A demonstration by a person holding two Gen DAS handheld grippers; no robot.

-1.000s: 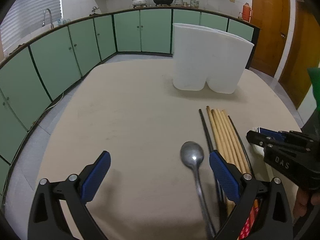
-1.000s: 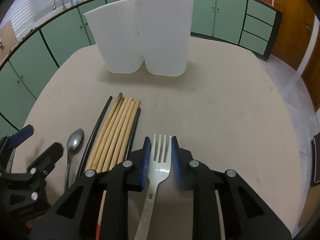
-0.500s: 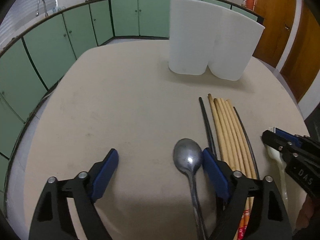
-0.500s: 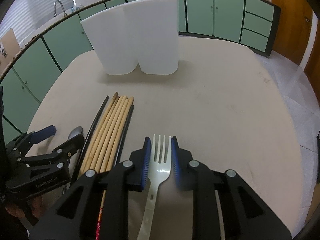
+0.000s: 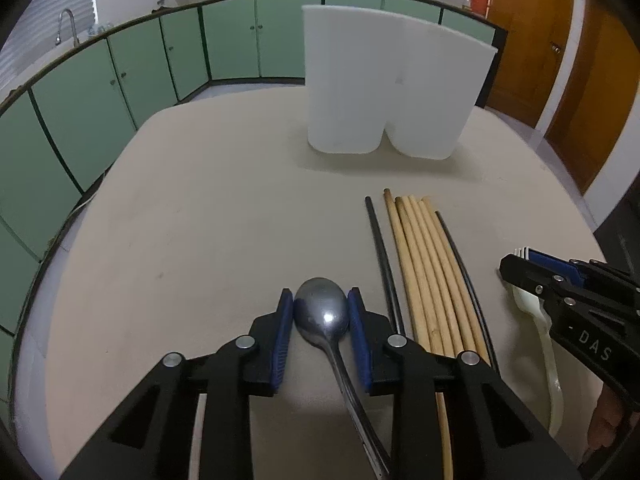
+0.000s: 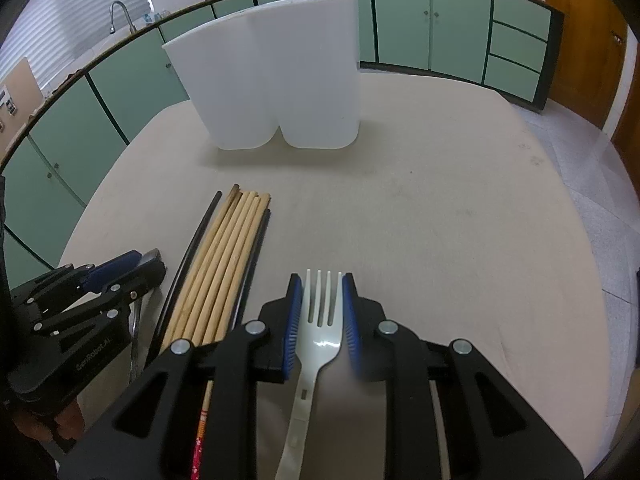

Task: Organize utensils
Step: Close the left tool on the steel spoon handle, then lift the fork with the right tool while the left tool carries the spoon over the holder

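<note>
Left wrist | left gripper [image 5: 321, 312] fingers closing around spoon [image 5: 322, 314] bowl

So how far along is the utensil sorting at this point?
Nothing looks sorted yet; no utensil shows above the white holder. In hand: right gripper grips the fork, left gripper is closing around the spoon. Chopsticks lie on the table.
</note>
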